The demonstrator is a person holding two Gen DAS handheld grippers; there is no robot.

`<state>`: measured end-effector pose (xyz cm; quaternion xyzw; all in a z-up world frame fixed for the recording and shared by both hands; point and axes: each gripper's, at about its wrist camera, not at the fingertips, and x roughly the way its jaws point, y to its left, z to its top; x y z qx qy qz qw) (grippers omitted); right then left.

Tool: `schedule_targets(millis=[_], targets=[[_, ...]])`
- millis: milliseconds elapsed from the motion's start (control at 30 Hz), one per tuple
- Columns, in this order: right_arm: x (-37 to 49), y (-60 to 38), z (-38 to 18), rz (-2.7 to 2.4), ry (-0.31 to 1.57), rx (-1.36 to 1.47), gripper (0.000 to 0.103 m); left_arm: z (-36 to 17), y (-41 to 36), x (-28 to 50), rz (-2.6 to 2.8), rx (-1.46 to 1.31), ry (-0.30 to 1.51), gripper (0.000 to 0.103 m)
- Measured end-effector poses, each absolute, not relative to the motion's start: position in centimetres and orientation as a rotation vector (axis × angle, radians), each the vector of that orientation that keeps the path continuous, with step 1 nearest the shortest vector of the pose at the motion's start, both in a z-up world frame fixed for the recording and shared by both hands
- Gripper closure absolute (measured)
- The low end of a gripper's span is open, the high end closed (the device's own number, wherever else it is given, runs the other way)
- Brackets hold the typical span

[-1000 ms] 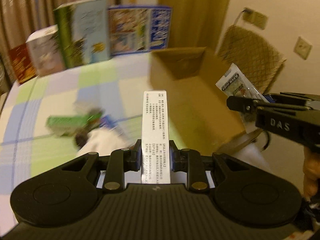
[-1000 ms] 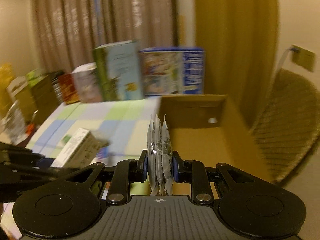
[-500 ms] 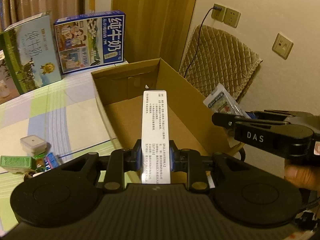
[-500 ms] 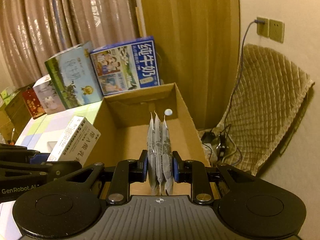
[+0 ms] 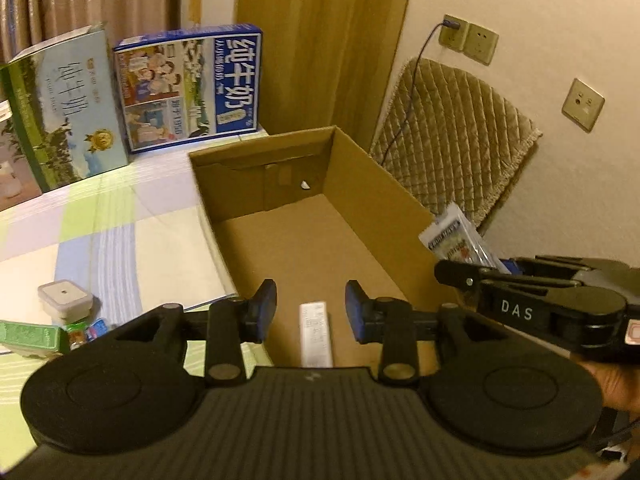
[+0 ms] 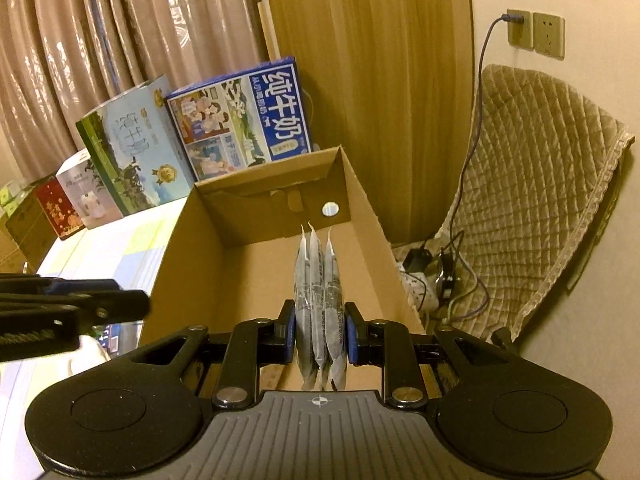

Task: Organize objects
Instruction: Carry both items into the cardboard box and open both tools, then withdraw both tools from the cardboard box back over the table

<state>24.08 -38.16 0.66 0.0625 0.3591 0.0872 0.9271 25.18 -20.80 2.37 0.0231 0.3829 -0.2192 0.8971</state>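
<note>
An open cardboard box [image 5: 368, 184] stands on the checked tablecloth. My left gripper [image 5: 311, 312] hangs over its near end, jaws opening, pads clear of the white printed carton [image 5: 316, 334], which lies below them on the box floor. My right gripper [image 6: 320, 330] is shut on a bundle of grey sachets [image 6: 318, 280], held upright over the box [image 6: 192, 224]. In the left wrist view the right gripper [image 5: 472, 276] reaches in from the right with the sachets [image 5: 456, 236] at its tip. The left gripper's fingers [image 6: 100, 304] show at the left of the right wrist view.
Milk cartons [image 5: 188, 88] and a green-blue carton [image 5: 64, 108] stand at the table's back edge. A small lidded tub [image 5: 64, 298], a green packet [image 5: 28, 334] and small wrappers lie left of the box. A quilted chair [image 6: 540, 184] with cables stands beyond the box.
Both grippers swung from the table's middle to above the box. The left jaws parted and the white carton dropped from them onto the box floor. The right gripper kept its sachets.
</note>
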Motion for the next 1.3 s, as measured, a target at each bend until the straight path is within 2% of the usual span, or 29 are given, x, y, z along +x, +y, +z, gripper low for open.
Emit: schedule_targets(millis=[267,333,400,600,633,667,833,1100,1300], targets=[[24.2,-37.7,0.6,0.201,0.722,0.158,0.082,2.7,-18.2,23.9,-0.422,0.016,0.795,0.069],[24.3,-37.8,0.8,0.211,0.716,0.182,0.073,2.7,-17.5,23.5,-0.411,0.009,0.794,0.066],[24.1,-37.9,1.1,0.202,0.708,0.196,0.055,2.8,-16.7,22.9,-0.398,-0.005,0.795,0.06],[21.5,-37.9,2.4,0.194,0.676,0.211,0.048,3.6,-13.8,20.2,-0.364,-0.029,0.776,0.042],[20.8,-37.8,2.7,0.197,0.669,0.216,0.047,3.7,-13.3,19.7,-0.355,-0.029,0.773,0.036],[20.1,-37.6,3.0,0.199,0.663,0.219,0.044,3.9,-12.7,19.2,-0.343,-0.03,0.772,0.03],[16.3,-35.8,4.4,0.23,0.633,0.223,0.034,4.4,-9.6,16.4,-0.291,-0.043,0.756,0.017],[10.7,-31.5,5.7,0.306,0.604,0.171,0.014,5.1,-4.7,11.7,-0.196,-0.03,0.731,0.004],[8.3,-28.7,5.5,0.359,0.621,0.133,0.008,5.0,-1.3,9.0,-0.137,-0.03,0.727,0.001]])
